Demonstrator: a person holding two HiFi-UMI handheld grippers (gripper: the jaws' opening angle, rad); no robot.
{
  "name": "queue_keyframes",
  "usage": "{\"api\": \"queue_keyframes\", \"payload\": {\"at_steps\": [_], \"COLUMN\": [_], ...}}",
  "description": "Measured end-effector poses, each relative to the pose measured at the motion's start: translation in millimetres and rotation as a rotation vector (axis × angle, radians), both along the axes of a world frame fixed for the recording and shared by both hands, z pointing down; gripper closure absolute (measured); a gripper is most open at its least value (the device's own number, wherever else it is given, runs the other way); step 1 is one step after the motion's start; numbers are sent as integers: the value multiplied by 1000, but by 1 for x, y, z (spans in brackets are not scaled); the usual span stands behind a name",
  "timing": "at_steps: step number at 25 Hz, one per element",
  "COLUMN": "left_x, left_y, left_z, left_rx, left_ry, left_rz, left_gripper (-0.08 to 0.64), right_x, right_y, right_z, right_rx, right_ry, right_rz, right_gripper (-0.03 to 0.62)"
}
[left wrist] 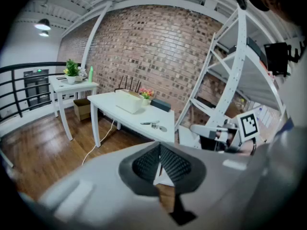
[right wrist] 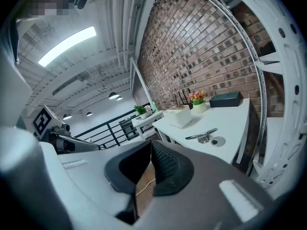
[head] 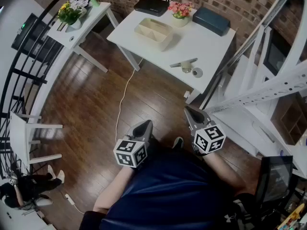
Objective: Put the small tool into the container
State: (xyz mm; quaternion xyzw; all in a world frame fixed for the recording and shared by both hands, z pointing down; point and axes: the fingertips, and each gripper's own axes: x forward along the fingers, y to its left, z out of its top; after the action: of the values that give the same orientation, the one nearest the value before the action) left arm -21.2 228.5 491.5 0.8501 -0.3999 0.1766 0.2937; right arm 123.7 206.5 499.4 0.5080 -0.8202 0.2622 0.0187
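Ahead, the white table (head: pixel 211 47) stands well off; both claws are closed on nothing.
Toward its back left sits the beige container (head: pixel 153 32), its two compartments apparently empty. The small tool (head: pixel 183 63) lies near the front edge, long axis roughly crosswise, well apart from the right gripper (head: pixel 190 111), which is nearer than the left gripper (head: pixel 146 125).

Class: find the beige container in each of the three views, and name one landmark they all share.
Head view: container, upper centre, on the white table.
Left gripper view: container, just left of centre.
Right gripper view: container, right of centre.
Shared landmark: the pink flowers beside it.
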Motion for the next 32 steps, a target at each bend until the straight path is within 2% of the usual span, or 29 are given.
{"api": "queue_keyframes", "payload": {"at_steps": [6,11,15,17,19,20,25,29,32], "left_x": [3,-2,-2,-6,-15,-20,-38,-37,-28], "left_y": [-43,-113,-176,-200,-221,-231,-267,-283,-291], "left_z": [11,18,5,1,2,3,13,17,18], "left_rx": [-17,-23,17,29,21,15,-15,-28,-34], "left_ry": [6,57,75,89,108,118,141,125,108], "left_rz": [37,93,199,240,254,255,267,256,228], "left_gripper": [555,555,555,555,555,555,555,555,555], "right_x": [14,21,25,29,37,41,76,99,111], "right_y": [-44,-95,-145,-167,-180,-186,-198,-205,-213], "right_z": [14,29,31,40,53,60,97,126,152], "right_rx": [-23,-92,-159,-210,-271,-294,-379,-432,-483], "right_ry": [7,11,-29,-74,-148,-187,-341,-480,-540], "right_rz": [55,164,276,343,421,461,639,697,703], "right_gripper": [580,580,580,562,479,461,423,394,396]}}
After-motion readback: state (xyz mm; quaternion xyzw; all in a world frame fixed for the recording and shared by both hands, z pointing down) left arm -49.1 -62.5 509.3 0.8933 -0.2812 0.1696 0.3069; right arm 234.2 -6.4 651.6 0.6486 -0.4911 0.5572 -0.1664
